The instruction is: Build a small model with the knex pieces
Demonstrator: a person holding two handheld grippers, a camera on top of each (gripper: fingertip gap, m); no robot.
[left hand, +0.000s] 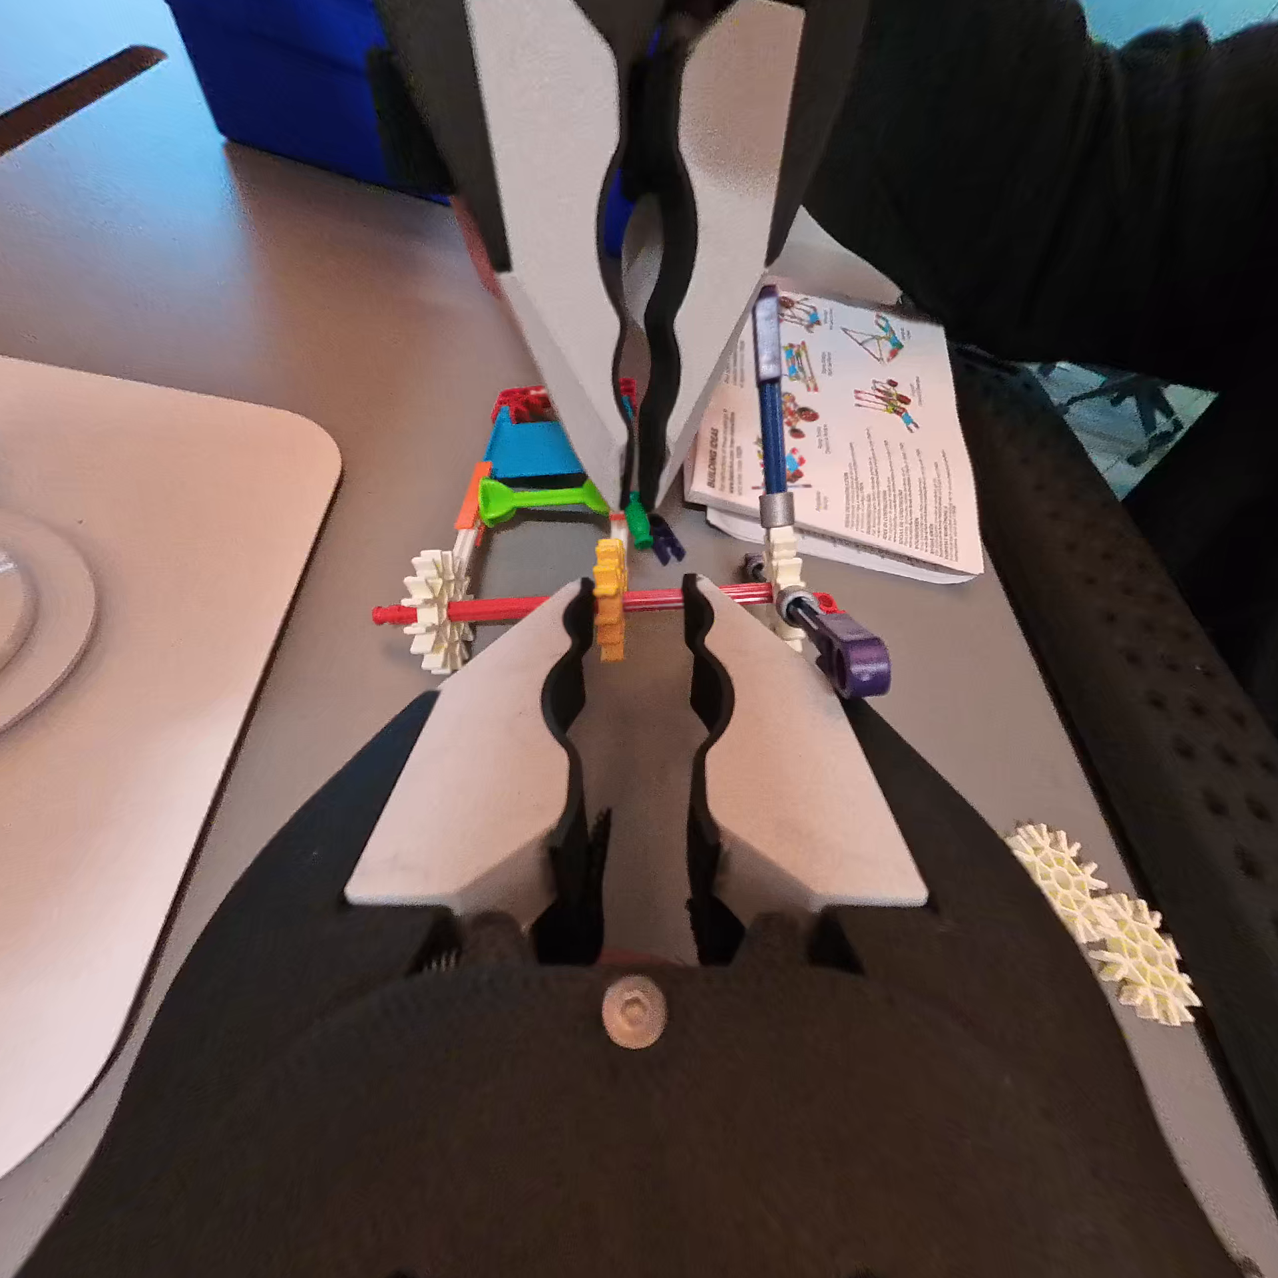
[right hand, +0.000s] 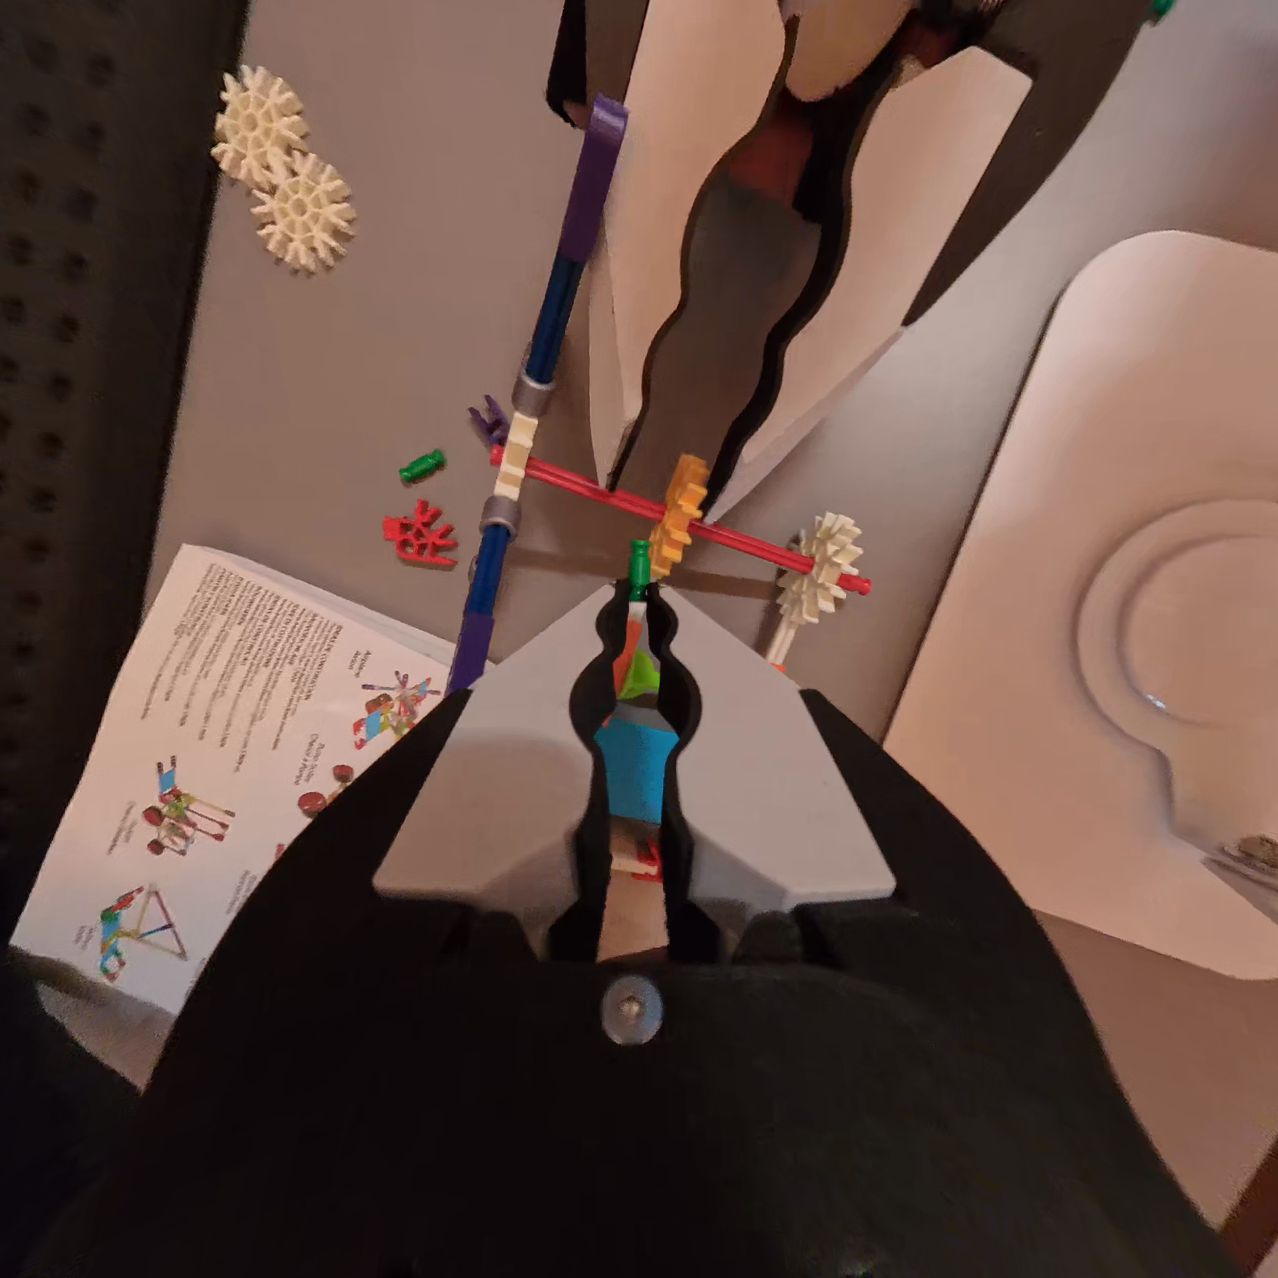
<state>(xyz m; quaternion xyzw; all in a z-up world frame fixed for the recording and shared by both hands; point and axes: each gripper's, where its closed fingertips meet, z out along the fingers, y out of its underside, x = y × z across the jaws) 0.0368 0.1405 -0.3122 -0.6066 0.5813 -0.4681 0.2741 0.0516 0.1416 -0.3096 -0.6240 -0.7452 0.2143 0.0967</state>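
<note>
Straddling the yellow gear (left hand: 610, 600) on the red rod (left hand: 512, 608), the left gripper (left hand: 633, 588) is held released; the right gripper (right hand: 634, 596), just beside the gear, is clenched on a small green peg (right hand: 640, 561). The toy looks light, stiff and easily popped apart, and is best held by the rod.

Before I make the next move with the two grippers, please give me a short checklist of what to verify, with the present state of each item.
1. The left gripper is open, its fingers on either side of the yellow gear: ok.
2. The left fingers touch the yellow gear: cannot tell.
3. The right gripper is shut on the green peg, whose tip sticks out in front: ok.
4. The red rod passes through the white gear: ok.
5. The red connector lies loose, apart from both grippers: ok.
</note>
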